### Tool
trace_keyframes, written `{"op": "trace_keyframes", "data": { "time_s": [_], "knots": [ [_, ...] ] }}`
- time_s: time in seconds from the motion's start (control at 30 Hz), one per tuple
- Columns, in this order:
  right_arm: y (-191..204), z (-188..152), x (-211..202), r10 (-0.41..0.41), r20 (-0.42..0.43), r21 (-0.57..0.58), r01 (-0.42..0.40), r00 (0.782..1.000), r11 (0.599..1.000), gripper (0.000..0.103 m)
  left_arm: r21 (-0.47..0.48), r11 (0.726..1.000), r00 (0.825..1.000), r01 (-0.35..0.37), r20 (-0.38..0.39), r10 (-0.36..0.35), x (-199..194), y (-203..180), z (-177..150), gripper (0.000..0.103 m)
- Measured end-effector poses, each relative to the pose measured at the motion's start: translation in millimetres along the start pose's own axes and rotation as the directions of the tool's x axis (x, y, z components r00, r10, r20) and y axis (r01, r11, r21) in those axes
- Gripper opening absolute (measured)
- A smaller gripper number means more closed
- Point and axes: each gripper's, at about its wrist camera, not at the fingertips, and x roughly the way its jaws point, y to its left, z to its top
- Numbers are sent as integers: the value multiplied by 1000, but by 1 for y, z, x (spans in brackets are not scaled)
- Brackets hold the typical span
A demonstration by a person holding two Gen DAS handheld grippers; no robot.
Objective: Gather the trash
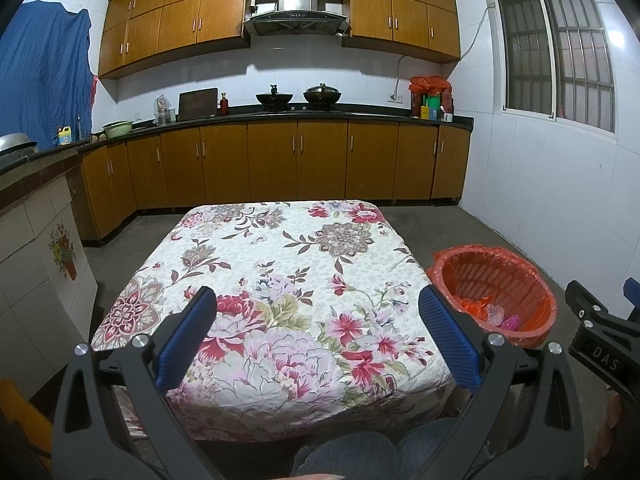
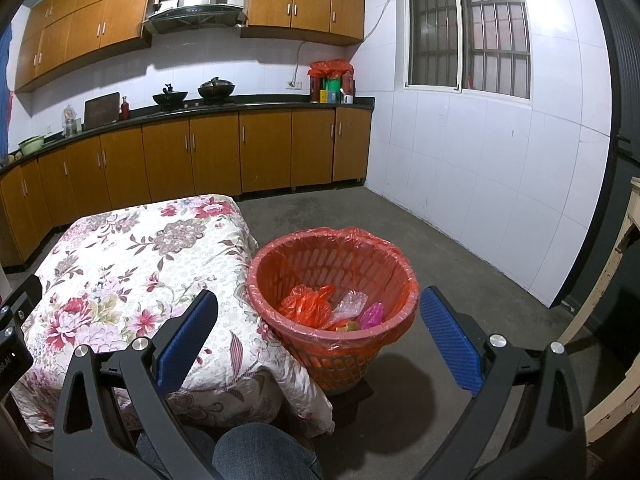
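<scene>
A red basket [image 2: 332, 344] lined with a red plastic bag stands on the floor right of the table; it also shows in the left wrist view [image 1: 496, 280]. Inside lie a crumpled red bag [image 2: 306, 300], a clear wrapper [image 2: 349, 303] and a pink wrapper [image 2: 372, 315]. A table with a floral cloth [image 1: 280, 280] shows no loose trash; it also shows in the right wrist view [image 2: 132, 280]. My left gripper [image 1: 316, 300] is open and empty above the table's near part. My right gripper [image 2: 320, 304] is open and empty, just above the basket's near rim.
Brown kitchen cabinets [image 1: 280, 160] and a dark counter with woks run along the back wall. A tiled white wall [image 2: 480, 180] and barred window stand at the right. Grey concrete floor [image 2: 460, 280] surrounds the table. My knees in jeans [image 2: 260, 452] are below the grippers.
</scene>
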Motion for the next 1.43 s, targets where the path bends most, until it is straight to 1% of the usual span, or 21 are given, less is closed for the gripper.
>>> {"op": "trace_keyframes", "data": {
  "time_s": [0.27, 0.57, 1.43],
  "knots": [
    [0, -3, -1, 0, -3, 1, 0, 1000, 1000, 100, 0, 1000, 1000, 0, -1, 0, 0, 0, 1, 99],
    [-1, -2, -1, 1, -4, 0, -1, 1000, 1000, 100, 1, 1000, 1000, -5, -7, 5, 0, 5, -8, 99],
    [-4, -3, 1, 2, -8, 2, -2, 1000, 1000, 100, 2, 1000, 1000, -3, -23, 3, 2, 9, -8, 99]
  ]
}}
